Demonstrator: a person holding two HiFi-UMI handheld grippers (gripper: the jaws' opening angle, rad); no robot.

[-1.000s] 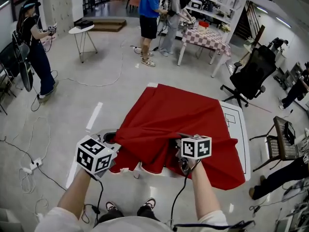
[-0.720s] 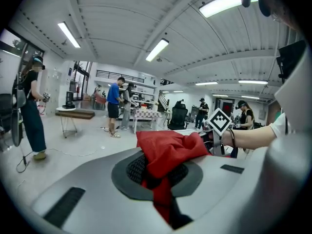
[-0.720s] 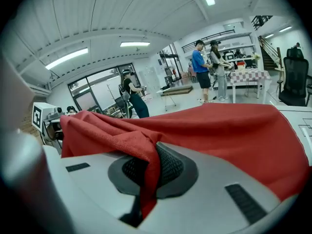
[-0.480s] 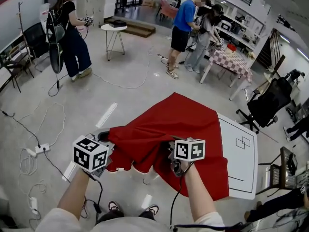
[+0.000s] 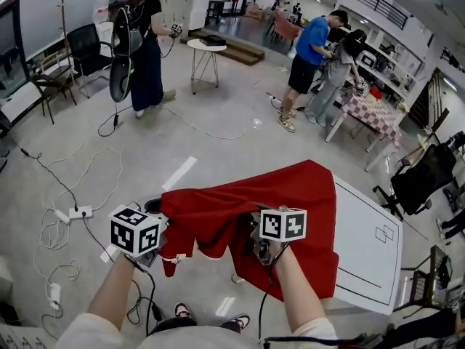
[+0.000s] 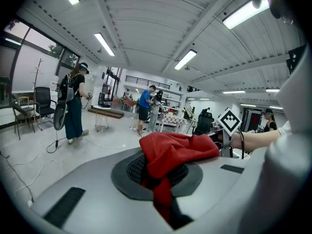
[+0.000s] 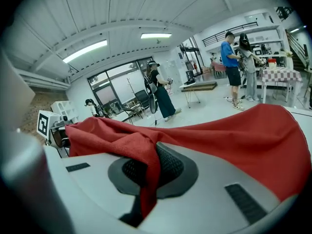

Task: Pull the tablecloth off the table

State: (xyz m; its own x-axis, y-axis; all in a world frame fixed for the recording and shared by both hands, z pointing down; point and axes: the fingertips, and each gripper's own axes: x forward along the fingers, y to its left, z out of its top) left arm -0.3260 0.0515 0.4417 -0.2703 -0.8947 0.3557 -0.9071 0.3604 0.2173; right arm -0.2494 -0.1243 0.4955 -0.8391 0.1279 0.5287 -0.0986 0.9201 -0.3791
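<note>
A red tablecloth (image 5: 254,209) hangs bunched off the near-left corner of a white table (image 5: 367,249), whose right part lies bare. My left gripper (image 5: 161,233) is shut on the cloth's left edge. My right gripper (image 5: 258,237) is shut on a fold near the middle. In the left gripper view the red tablecloth (image 6: 170,152) is pinched between the jaws and bulges over them. The right gripper view has the tablecloth (image 7: 146,150) clamped in the jaws and stretching away to the right.
Cables and a power strip (image 5: 76,213) lie on the floor at left. A person with a backpack (image 5: 142,46) stands far left. Two people (image 5: 323,64) stand by a checkered table (image 5: 378,115). A black office chair (image 5: 421,180) is at right, a small round table (image 5: 203,49) far back.
The cloth has slid further off, baring more of the white tabletop at right. Both grippers kept their hold while the view swung left and away from the table.
</note>
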